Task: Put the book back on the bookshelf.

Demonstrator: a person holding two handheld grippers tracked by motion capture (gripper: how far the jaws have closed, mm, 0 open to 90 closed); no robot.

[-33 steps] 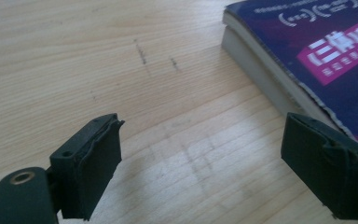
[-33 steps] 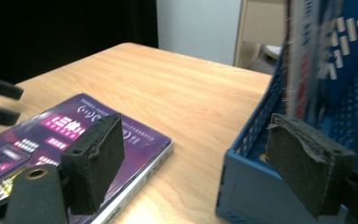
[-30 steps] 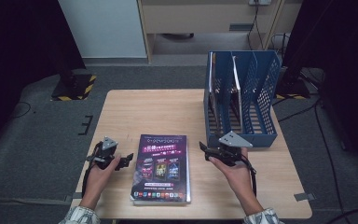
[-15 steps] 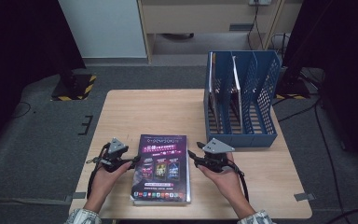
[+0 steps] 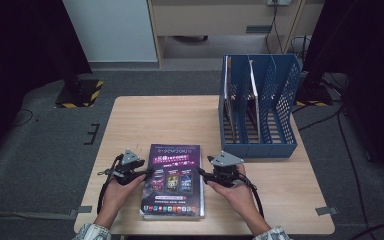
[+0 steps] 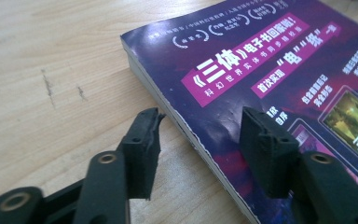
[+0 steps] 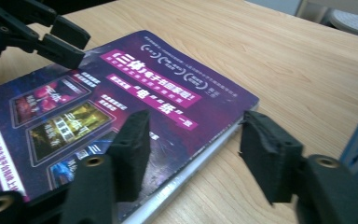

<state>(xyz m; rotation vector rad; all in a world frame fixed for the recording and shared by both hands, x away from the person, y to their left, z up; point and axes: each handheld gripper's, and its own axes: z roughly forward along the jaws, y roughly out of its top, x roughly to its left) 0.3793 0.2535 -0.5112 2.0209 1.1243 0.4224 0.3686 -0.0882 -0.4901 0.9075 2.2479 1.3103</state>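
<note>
Book (image 5: 174,181) with a purple cover lies flat on the wooden table (image 5: 170,120), toward the 6 o'clock edge in the high view, its printed title end pointing to 12 o'clock. At its 9 o'clock side sits the left gripper (image 5: 147,173), held in the person's left hand (image 5: 116,191); in the left gripper view its jaws stand wide apart and straddle the book's long edge (image 6: 186,126), one jaw over the bare table and the other over the cover, gripping nothing. At the book's 3 o'clock side the right gripper (image 5: 200,173), held in the right hand (image 5: 237,192), is likewise spread wide across the opposite edge (image 7: 214,140), one jaw above the cover and one above the wood, closed on nothing. Toward 1 o'clock, well apart from the book, stands a blue file rack (image 5: 260,107) with thin items upright in its left compartments.
</note>
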